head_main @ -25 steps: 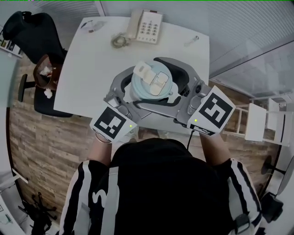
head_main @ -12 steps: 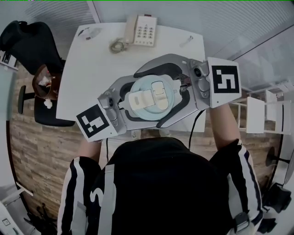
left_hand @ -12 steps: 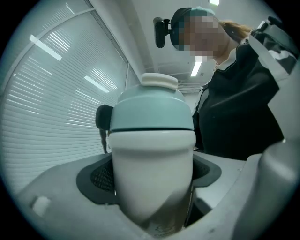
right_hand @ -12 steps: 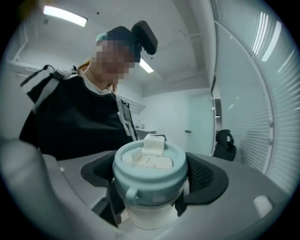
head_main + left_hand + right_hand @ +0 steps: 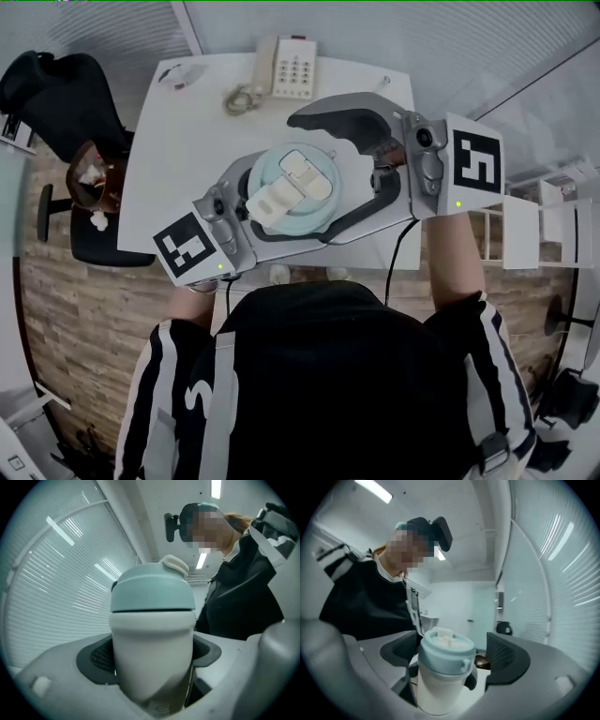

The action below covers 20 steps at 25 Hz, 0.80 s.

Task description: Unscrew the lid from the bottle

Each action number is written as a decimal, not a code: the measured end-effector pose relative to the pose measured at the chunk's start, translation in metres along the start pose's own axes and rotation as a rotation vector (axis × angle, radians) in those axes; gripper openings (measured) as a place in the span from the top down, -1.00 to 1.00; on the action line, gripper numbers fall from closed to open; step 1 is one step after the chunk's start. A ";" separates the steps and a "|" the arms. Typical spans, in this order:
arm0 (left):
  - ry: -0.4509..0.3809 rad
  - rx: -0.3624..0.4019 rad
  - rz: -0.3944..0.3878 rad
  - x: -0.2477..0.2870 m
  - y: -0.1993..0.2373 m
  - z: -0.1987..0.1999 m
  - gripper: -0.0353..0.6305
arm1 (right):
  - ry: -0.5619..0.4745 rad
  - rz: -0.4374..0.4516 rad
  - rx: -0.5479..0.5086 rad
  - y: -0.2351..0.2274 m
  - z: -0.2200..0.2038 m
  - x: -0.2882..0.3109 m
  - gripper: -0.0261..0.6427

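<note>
Left gripper view shows us our left hand-held gripper (image 5: 152, 654) clamped on the white bottle (image 5: 152, 630), embossing at its base unreadable, pale blue lid (image 5: 153, 592) on, while our right hand-held gripper (image 5: 452, 654) gapes wide around it above the table (image 5: 183, 141).

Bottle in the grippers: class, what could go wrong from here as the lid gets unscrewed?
1. The right gripper stands open around the lid; closing off-centre, it might catch the raised cream tab and slip.
2. Only the left gripper holds the smooth white bottle, off the table; a twist might spin it or drop it.
</note>
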State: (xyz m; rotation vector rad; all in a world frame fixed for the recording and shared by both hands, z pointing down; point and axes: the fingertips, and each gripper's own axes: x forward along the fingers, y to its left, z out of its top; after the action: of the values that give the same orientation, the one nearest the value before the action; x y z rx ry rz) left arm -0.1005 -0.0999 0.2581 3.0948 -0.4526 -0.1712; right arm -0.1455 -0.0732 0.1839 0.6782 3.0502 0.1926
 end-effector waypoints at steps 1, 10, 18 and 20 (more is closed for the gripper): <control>-0.004 0.006 0.069 -0.004 0.011 0.001 -0.42 | 0.007 -0.119 -0.032 -0.009 0.003 -0.003 -0.47; -0.009 0.073 0.667 -0.044 0.101 0.002 -0.41 | -0.064 -0.862 0.053 -0.050 -0.019 -0.006 -0.43; 0.051 0.149 0.673 -0.025 0.091 0.001 -0.42 | 0.012 -0.956 0.007 -0.075 -0.029 -0.001 -0.37; 0.055 0.128 0.633 -0.019 0.085 -0.002 -0.42 | 0.028 -0.911 0.003 -0.070 -0.029 -0.005 -0.34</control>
State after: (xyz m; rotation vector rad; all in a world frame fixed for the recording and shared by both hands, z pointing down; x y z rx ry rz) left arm -0.1425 -0.1760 0.2646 2.8752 -1.4396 -0.0466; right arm -0.1717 -0.1412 0.2039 -0.7299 3.0131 0.1688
